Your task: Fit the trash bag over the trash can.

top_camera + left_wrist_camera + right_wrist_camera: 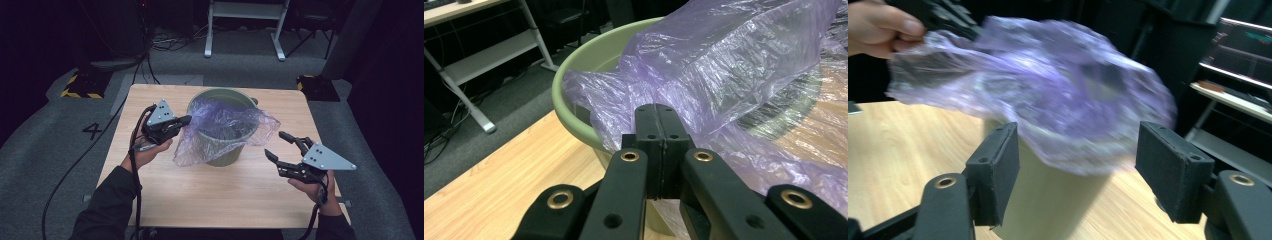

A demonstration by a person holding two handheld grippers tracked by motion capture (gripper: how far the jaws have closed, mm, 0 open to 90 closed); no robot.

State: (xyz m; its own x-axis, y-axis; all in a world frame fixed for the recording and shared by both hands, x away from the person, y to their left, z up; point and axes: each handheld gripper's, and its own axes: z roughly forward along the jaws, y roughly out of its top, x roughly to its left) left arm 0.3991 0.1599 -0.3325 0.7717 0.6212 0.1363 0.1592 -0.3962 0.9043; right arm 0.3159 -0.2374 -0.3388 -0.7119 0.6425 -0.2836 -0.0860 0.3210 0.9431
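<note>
Nearest, the right gripper point(278, 146) hovers over the light wooden counter point(210, 195), its jaws released and empty, pointing toward the thin, crinkled purple plastic bag point(225, 125). That bag lies half in and half over the round pale-green plastic bucket point(220, 155) at the counter's middle, its loose edge hanging just beyond the right jaws, up and to their left in the high view. Farther round, the left gripper point(186, 120) has its jaws clenched on the bag's left edge at the rim. The free right side is probably the one to catch next, so the right hand is the nearer one.
</note>
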